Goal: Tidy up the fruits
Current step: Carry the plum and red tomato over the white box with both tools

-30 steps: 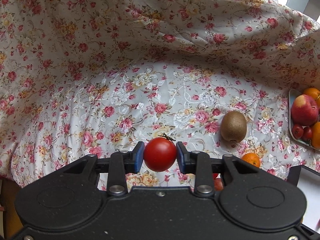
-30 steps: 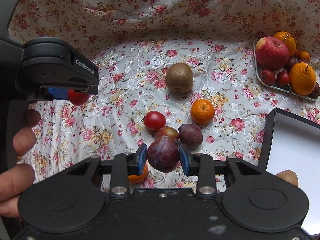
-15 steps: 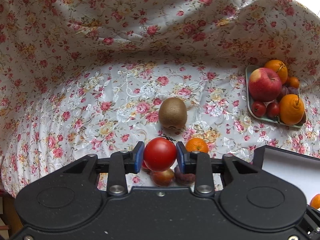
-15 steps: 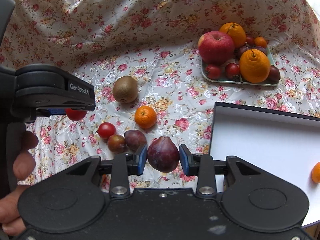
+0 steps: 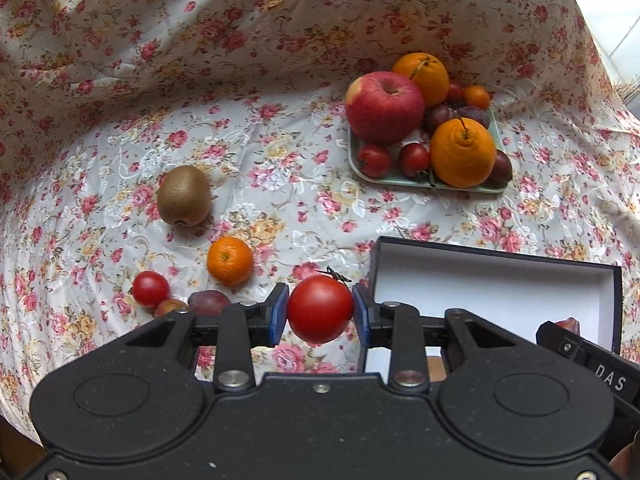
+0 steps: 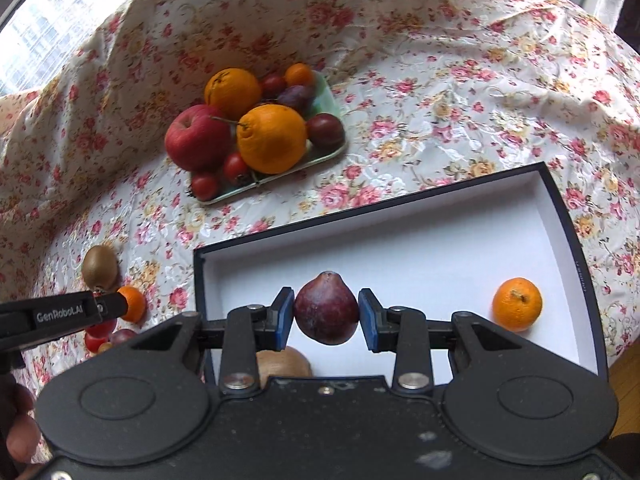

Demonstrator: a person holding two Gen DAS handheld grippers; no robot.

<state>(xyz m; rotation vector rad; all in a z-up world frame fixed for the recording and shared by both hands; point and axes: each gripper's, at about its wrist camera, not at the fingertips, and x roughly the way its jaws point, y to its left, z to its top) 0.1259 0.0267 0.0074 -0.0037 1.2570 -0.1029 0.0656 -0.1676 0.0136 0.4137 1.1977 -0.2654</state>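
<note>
Over box [image 6: 400,240]: right gripper [image 6: 326,316] clamps pear [image 6: 326,310] | left gripper [image 5: 320,312] clamps tomato [image 5: 320,308]

Draped over everything, a glossy floral tablecloth [image 5: 280,168] of pink roses on white, creased and rising in folds at the back like a wall. At upper left of the right wrist view, a bright window [image 6: 36,28], washed out, with what may be buildings beyond. Pale tiled surface [image 5: 616,20] at far right. Wooden floor [image 6: 624,376] at lower right. Soft daylight throughout.
</note>
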